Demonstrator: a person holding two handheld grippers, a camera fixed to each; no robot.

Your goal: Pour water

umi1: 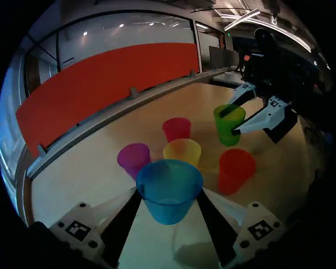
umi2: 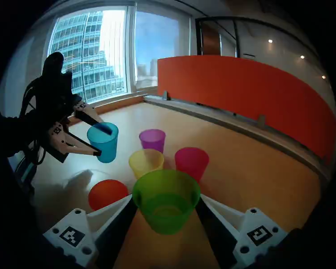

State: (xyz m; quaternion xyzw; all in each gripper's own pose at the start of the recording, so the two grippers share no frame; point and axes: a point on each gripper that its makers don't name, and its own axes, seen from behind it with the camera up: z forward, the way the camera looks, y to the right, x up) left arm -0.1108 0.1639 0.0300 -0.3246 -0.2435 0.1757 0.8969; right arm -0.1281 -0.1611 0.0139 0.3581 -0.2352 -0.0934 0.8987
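Pale wooden tabletop [umi1: 78,179] runs back to a long orange partition panel [umi1: 109,85], and the right gripper view adds tall windows [umi2: 87,58] looking onto high-rise blocks.

Four translucent plastic cups stand upright in a loose cluster on the wood: a purple cup [umi1: 133,159], a yellow cup [umi1: 182,151] just beside it, a pink cup [umi1: 176,129] behind the yellow one, and an orange-red cup [umi1: 235,169] off to the side.

The left gripper [umi1: 169,193] has both fingers pressed against the sides of a blue cup [umi1: 169,190], held upright with its mouth open to the camera (whether any water sits in it I cannot tell). From the right gripper view this cup seems raised off the table, its shadow lying below.

The right gripper [umi2: 166,201] is clamped the same way on a green cup [umi2: 166,199], also upright; a faint ring low inside may be a water line. A person's dark sleeve [umi2: 15,130] shows behind the left gripper.
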